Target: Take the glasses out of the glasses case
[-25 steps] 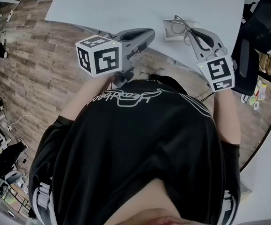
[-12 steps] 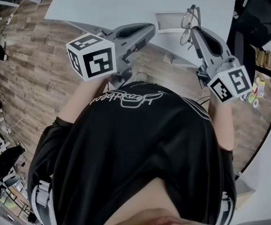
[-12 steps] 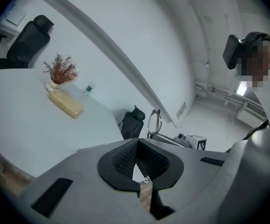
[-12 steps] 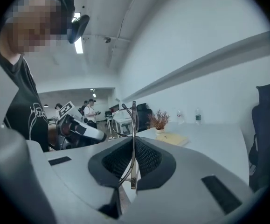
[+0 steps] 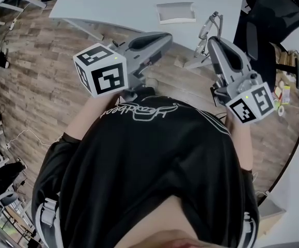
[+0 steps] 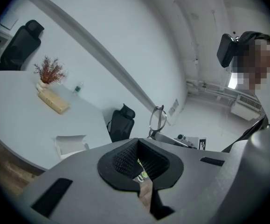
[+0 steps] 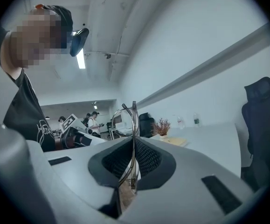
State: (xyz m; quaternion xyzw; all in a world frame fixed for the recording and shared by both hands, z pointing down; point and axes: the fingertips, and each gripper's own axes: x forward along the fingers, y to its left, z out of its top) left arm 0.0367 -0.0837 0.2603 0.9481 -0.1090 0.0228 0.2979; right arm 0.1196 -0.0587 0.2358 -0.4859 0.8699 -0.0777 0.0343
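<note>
The glasses case, pale and lying open, sits on the white table; the left gripper view also shows the case. My right gripper is shut on the thin metal-framed glasses and holds them in the air off the table's near edge, right of the case. In the right gripper view the glasses stand upright between the shut jaws of the right gripper. My left gripper is shut with nothing in it, near the table's edge; from the left gripper the glasses show ahead.
A black office chair stands right of the table, close to the right gripper. Wooden floor lies below both grippers. Far back on the table are a dried plant and a tan box.
The right gripper has lifted the glasses out of the case and drawn them back past the table's edge. The case stays on the table. The left gripper has barely moved.
</note>
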